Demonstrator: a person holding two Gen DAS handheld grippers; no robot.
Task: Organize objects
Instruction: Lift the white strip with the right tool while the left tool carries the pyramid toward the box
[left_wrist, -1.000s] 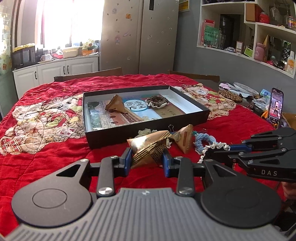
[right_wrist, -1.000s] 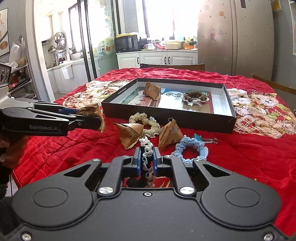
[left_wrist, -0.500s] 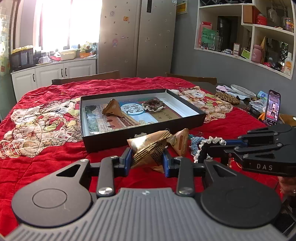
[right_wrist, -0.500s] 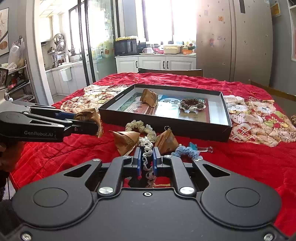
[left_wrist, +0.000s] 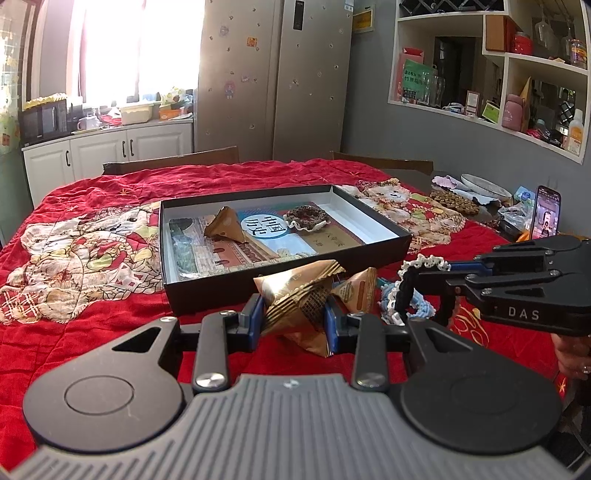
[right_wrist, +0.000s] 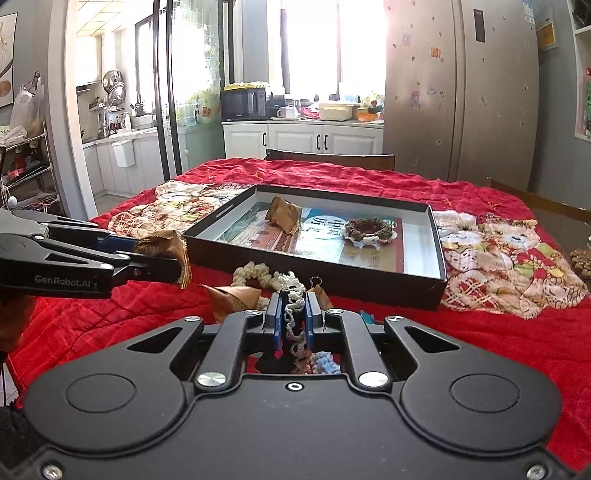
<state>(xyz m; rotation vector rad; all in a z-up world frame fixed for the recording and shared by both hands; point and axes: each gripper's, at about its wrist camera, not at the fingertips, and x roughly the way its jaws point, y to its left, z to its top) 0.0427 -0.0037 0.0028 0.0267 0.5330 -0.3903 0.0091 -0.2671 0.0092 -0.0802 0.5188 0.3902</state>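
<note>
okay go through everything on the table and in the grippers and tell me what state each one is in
left gripper: shut on gold packet, lifted.
right gripper: shut on black-and-white scrunchie.
black box: open, lidless, partly filled.
brown scrunchie: lying in box.
tan packet: in box.
phone: propped upright, screen lit.

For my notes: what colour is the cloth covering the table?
Red, with patchwork cat pictures; left wrist view shows it best.
</note>
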